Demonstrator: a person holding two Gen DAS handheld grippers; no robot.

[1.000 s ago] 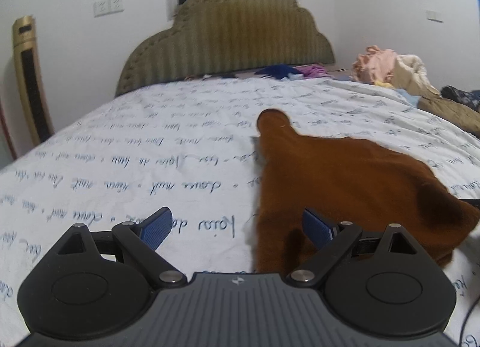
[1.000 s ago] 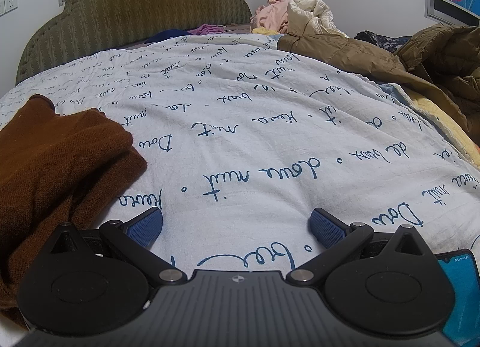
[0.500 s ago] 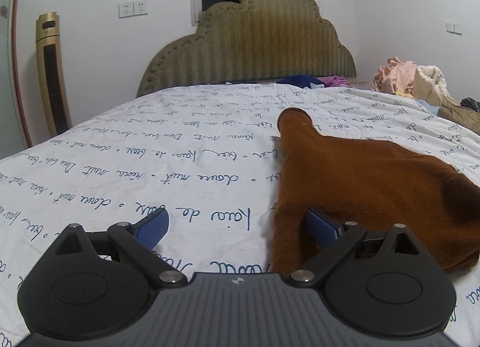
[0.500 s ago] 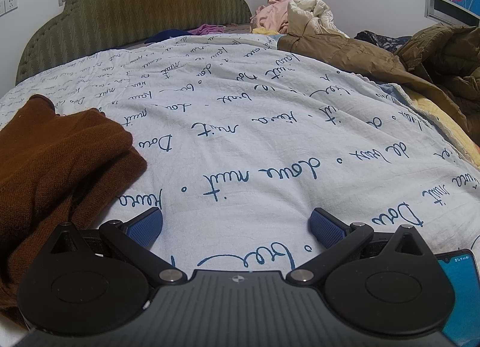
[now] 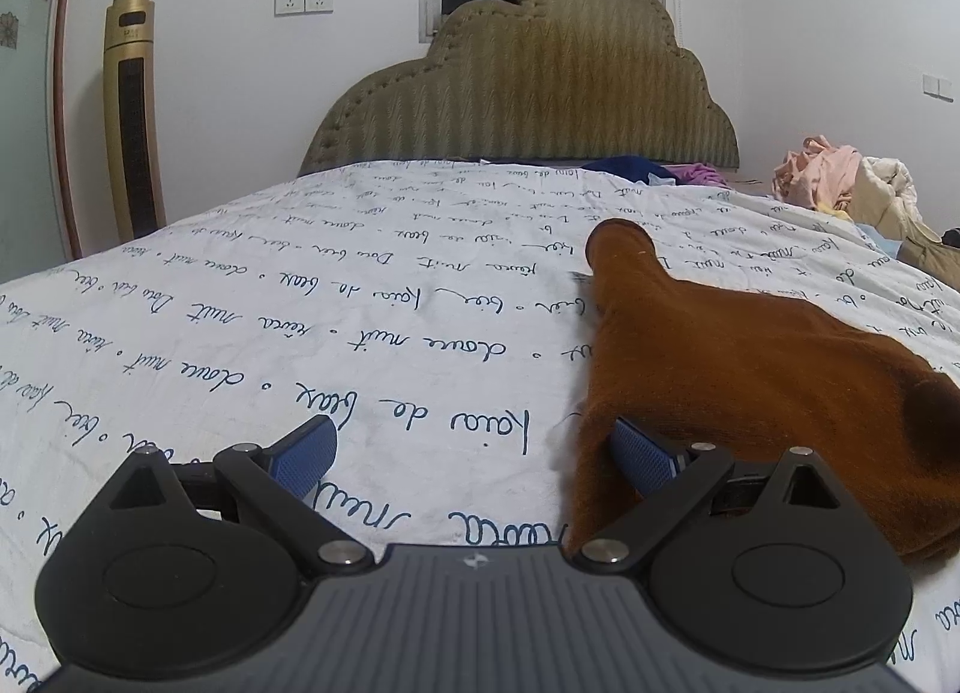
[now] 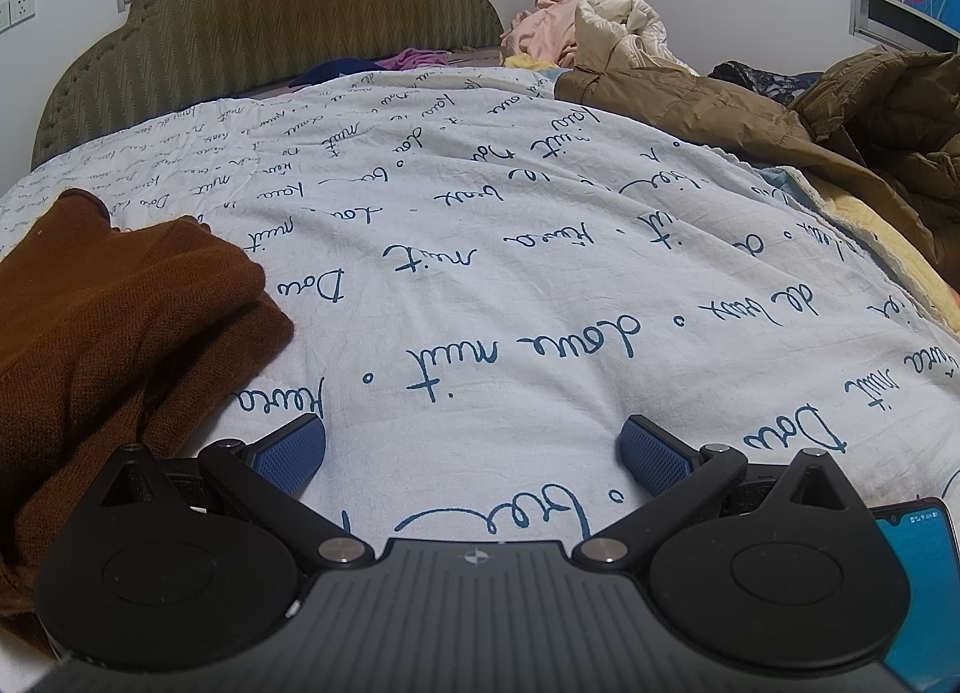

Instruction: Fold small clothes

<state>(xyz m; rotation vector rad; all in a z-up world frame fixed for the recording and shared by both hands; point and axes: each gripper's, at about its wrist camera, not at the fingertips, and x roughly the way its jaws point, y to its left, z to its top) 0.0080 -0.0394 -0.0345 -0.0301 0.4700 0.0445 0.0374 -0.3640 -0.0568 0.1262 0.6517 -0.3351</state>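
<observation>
A brown knit garment [image 5: 750, 381] lies on the white script-printed bedsheet [image 5: 300, 321], one narrow end pointing toward the headboard. My left gripper [image 5: 474, 453] is open and low over the sheet; its right fingertip [image 5: 642, 453] rests against the garment's near left edge, its left fingertip [image 5: 306, 450] over bare sheet. In the right wrist view the same garment [image 6: 120, 321] lies at the left. My right gripper [image 6: 474, 453] is open and empty over bare sheet [image 6: 510, 273], to the right of the garment.
An olive padded headboard [image 5: 534, 93] stands at the far end. A pile of clothes [image 6: 576, 27] and brown jackets [image 6: 840, 123] lie along the bed's right side. A phone [image 6: 918, 573] lies at the lower right. A gold tower fan [image 5: 132, 117] stands at the left wall.
The left gripper view has tilted up and drawn back slightly, so more wall and headboard show. The right gripper has not moved. The garment lies as before.
</observation>
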